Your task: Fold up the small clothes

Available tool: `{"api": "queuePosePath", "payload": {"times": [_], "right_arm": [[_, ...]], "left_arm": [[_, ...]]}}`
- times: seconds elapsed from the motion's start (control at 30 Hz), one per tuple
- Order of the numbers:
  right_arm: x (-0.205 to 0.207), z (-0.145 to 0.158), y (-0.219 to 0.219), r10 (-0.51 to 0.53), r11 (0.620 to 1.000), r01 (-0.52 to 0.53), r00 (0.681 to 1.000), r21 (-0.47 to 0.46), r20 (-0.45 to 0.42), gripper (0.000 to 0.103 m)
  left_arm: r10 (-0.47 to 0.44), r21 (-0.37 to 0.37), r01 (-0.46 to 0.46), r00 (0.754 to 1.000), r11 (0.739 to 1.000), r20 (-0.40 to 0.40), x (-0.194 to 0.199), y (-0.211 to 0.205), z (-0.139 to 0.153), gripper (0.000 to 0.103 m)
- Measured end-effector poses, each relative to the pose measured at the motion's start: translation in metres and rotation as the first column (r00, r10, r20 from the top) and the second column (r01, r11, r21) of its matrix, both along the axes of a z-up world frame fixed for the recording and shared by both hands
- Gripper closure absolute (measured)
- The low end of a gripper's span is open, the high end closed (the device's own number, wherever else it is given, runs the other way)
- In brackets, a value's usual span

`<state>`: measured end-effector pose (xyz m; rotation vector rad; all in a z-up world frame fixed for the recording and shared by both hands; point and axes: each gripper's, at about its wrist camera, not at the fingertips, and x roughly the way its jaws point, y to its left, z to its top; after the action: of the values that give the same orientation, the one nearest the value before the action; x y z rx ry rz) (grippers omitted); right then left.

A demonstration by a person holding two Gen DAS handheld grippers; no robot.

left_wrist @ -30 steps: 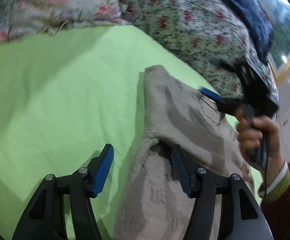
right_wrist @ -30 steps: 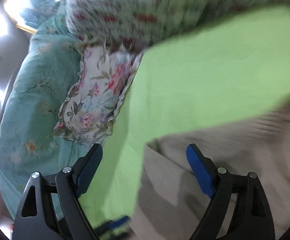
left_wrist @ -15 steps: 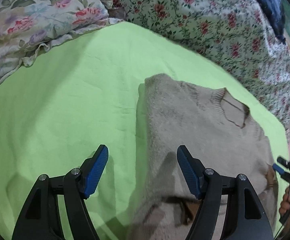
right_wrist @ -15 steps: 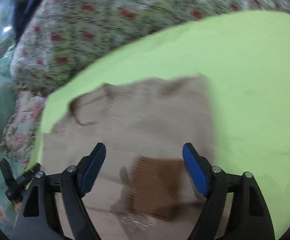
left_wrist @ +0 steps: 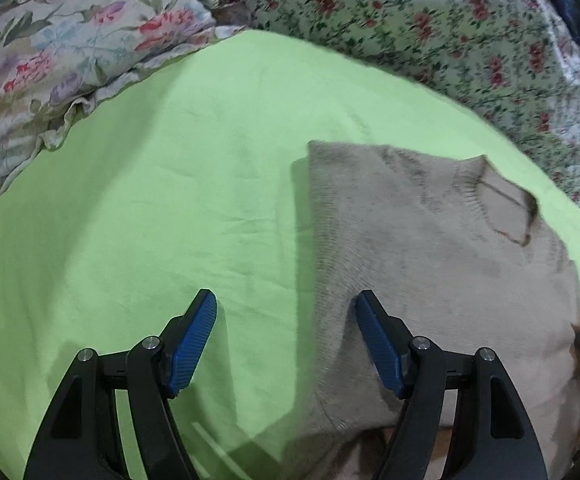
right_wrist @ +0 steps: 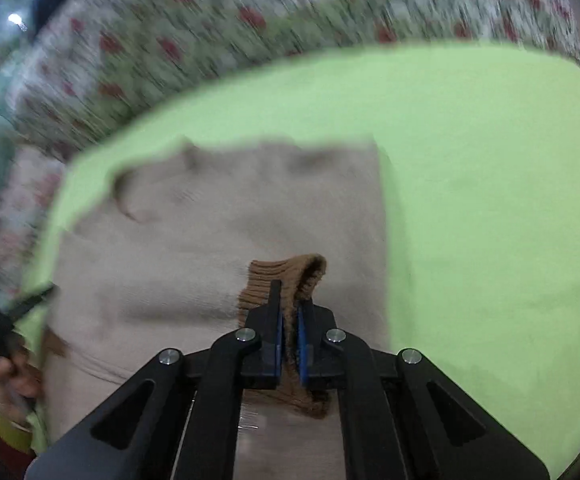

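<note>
Beige sweater point(left_wrist: 430, 272) lies flat on the green sheet point(left_wrist: 170, 220) of the bed, neckline toward the floral quilt point(left_wrist: 430, 32). Right claw point(right_wrist: 289, 320) is clamped on the brown ribbed cuff point(right_wrist: 274, 276), bunching it upward. Left claw point(left_wrist: 286, 336) stands apart, straddling the sweater's side edge, nothing pinched. Knit looks soft, light and limp: it'll drape and stretch, not hold shape. Best grip is probably ribbing or doubled edges; single-layer pinches risk dragging the body askew.
</note>
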<state>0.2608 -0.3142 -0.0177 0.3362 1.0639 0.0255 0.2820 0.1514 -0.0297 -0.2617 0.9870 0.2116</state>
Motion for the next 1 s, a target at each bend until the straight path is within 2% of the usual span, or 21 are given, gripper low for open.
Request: {"api": "queuePosePath", "payload": {"times": [0.07,0.17,0.33,0.47,0.63,0.8,1.0], "right_arm": [[-0.007,0.002,-0.009,-0.024,0.999,0.023,0.999,0.043,0.028,0.09],[-0.024,0.024,-0.014,-0.064,0.997,0.06,0.994,0.04,0.086,0.083],[-0.067,0.046,-0.008,-0.031,0.997,0.021,0.992,0.08,0.122,0.08],[-0.114,0.05,0.001,-0.007,0.995,-0.005,0.993,0.103,0.119,0.06],[-0.166,0.039,0.003,0.0,0.993,-0.012,0.996,0.12,0.093,0.059],[-0.214,0.032,0.0,0.028,0.985,-0.043,0.995,0.168,0.091,0.059],[-0.269,0.03,-0.014,0.055,0.961,-0.085,0.991,0.262,0.12,0.052]], "left_arm": [[0.012,0.015,-0.012,1.0,1.0,-0.003,-0.004,0.002,0.0,0.03],[0.032,0.015,-0.032,0.999,0.999,-0.015,-0.014,0.008,0.004,0.03],[0.006,-0.019,-0.007,1.0,1.0,-0.016,-0.059,0.006,0.017,0.032],[-0.071,-0.07,0.073,0.997,0.995,0.023,-0.117,-0.01,0.028,0.031],[-0.16,-0.089,0.16,0.987,0.983,0.013,-0.197,-0.034,0.024,0.031],[-0.17,-0.156,0.165,0.985,0.974,-0.015,-0.248,-0.041,0.016,0.031],[-0.198,-0.208,0.188,0.98,0.96,-0.025,-0.3,-0.046,0.004,0.031]]}}
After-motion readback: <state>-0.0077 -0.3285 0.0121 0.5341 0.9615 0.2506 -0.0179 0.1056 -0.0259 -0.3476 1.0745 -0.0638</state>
